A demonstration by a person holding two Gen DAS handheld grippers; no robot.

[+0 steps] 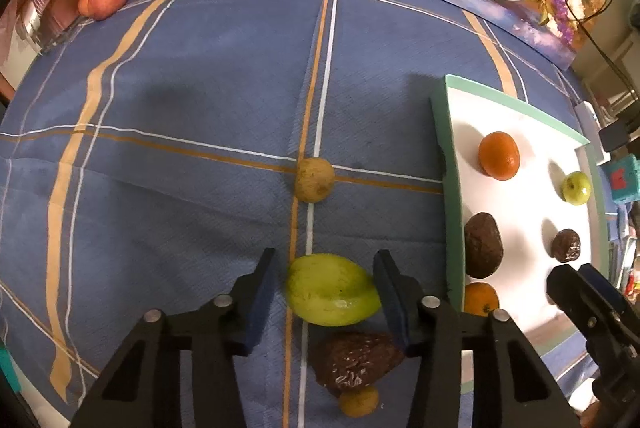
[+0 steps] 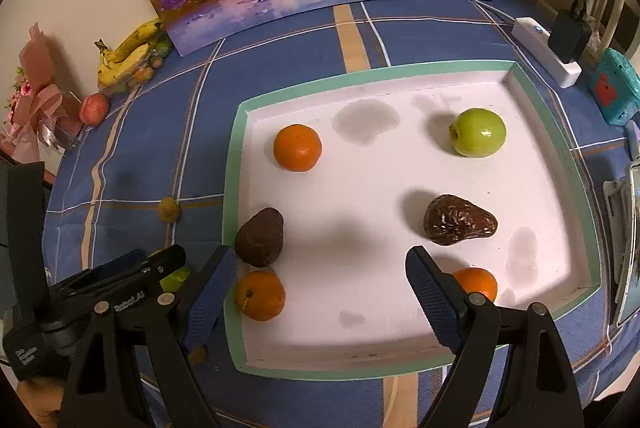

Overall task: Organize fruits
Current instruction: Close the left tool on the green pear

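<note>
Fruits lie partly on a shallow white tray with a mint-green rim and partly on the blue plaid cloth over the tabletop. In the left wrist view, the left claw stands wide, its ribbed dark-blue pads flanking a smooth, glossy yellow-green ridged fruit without clearly touching it. At 6 o'clock from that fruit sits a wrinkled dark-brown pear-shaped fruit, then a small round yellowish fruit; at 12 o'clock rests a matte tan round fruit. In the right wrist view, the right claw is wide and holds nothing, poised over the tray's near edge. On the tray: a dimpled orange at 10 o'clock, a shiny green apple at 1 o'clock, a crinkled glossy brown fruit at 3 o'clock, and a rough dark avocado at 8 o'clock.
</note>
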